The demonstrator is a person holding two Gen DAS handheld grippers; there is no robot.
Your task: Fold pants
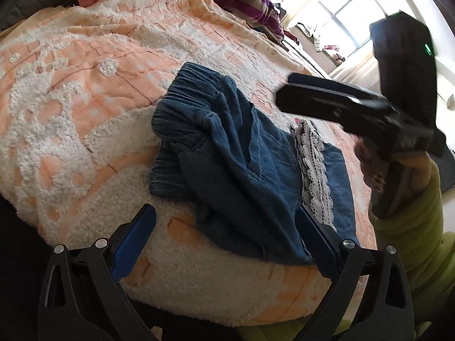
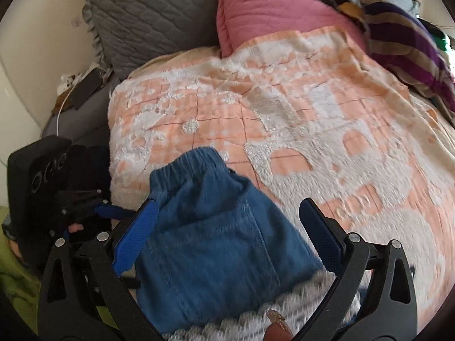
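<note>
Blue denim pants (image 1: 236, 153) lie folded in a loose bundle on the bed, elastic waistband at the far end and white lace hem (image 1: 312, 170) along the right. My left gripper (image 1: 227, 227) hovers open just in front of the near edge, its right finger over the near corner of the denim. My right gripper (image 1: 285, 91) hangs in the air to the right of the pants, blurred. In the right wrist view, the right gripper (image 2: 230, 221) is open above the pants (image 2: 210, 227), holding nothing, with the lace hem (image 2: 256, 312) below. The left gripper (image 2: 108, 209) is at the left.
An orange and white fluffy blanket (image 1: 85, 85) covers the bed. A pink pillow (image 2: 270, 8), a grey quilted pillow (image 2: 148, 11) and a purple striped cloth (image 2: 406, 51) lie at the head. A phone (image 2: 85, 88) rests beside the bed. A green sleeve (image 1: 412, 227) is at the right.
</note>
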